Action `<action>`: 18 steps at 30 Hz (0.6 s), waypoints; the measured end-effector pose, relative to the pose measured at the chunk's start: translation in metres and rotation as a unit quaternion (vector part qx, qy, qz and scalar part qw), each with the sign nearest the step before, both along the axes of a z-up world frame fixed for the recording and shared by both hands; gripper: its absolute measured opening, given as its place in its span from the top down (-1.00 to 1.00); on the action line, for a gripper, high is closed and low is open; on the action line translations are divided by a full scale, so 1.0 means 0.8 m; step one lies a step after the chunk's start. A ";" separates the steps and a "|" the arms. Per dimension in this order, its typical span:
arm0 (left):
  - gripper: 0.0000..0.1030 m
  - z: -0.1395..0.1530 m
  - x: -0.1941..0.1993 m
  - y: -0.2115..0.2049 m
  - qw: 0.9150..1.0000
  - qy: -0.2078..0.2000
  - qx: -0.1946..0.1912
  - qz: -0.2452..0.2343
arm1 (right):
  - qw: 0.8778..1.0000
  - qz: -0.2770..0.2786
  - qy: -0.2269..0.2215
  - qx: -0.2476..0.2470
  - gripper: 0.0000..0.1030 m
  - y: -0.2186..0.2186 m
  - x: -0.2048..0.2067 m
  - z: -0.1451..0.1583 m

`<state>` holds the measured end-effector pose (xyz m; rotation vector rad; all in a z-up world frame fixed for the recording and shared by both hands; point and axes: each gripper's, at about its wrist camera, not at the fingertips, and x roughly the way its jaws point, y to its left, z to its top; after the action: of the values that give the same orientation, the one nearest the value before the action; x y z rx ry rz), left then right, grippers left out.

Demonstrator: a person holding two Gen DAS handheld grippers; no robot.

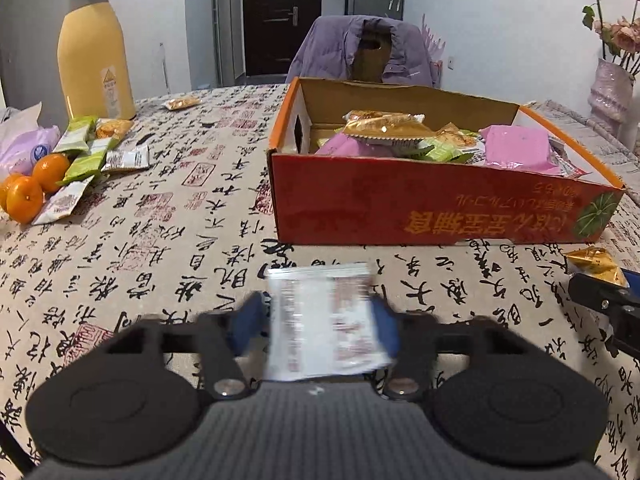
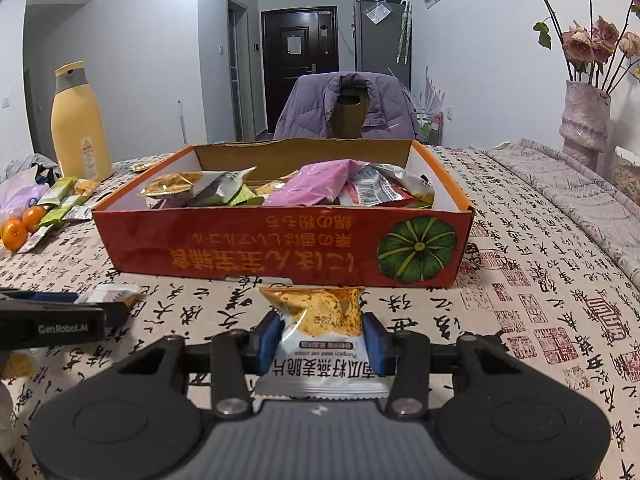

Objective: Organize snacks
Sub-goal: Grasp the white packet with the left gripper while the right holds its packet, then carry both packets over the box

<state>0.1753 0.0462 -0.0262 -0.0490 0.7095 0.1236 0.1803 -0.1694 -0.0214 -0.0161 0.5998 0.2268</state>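
An open red cardboard box (image 1: 400,204) (image 2: 240,248) stands on the table ahead of both grippers, holding several snack packets in pink, gold and green. My left gripper (image 1: 318,308) is shut on a white snack packet (image 1: 324,320), blurred, its blue pads against the packet's sides, just short of the box's near wall. My right gripper (image 2: 322,332) is shut on a gold-and-white snack packet (image 2: 320,312), also just in front of the box. Each gripper shows at the edge of the other's view.
At the left, loose green and white packets (image 1: 92,152) lie beside oranges (image 1: 32,188) and a yellow flask (image 1: 94,52). One small gold packet (image 1: 182,102) lies farther back. A chair with a purple jacket (image 2: 348,108) stands behind the table, and a vase (image 2: 586,120) at the right.
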 end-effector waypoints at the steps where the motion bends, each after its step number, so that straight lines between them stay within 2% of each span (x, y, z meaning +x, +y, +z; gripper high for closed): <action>1: 0.10 0.001 -0.001 0.001 1.000 0.000 -0.005 -0.001 | 1.000 0.001 0.000 0.001 0.16 0.000 -0.001 0.000; 3: 0.17 0.002 -0.004 0.001 1.000 -0.006 -0.010 -0.005 | 1.000 0.002 -0.002 0.002 0.16 -0.001 -0.002 0.000; 9: 0.17 0.012 -0.017 -0.006 0.999 -0.031 -0.002 -0.013 | 1.000 0.004 -0.008 0.007 0.16 -0.006 -0.007 0.003; 18: 0.17 0.051 -0.035 -0.019 0.995 -0.094 0.005 -0.028 | 0.999 0.005 -0.032 0.007 0.16 -0.014 -0.010 0.018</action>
<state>0.1474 0.0311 0.0143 -0.0310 0.5210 0.0675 0.1727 -0.1807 -0.0072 -0.0120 0.5346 0.2390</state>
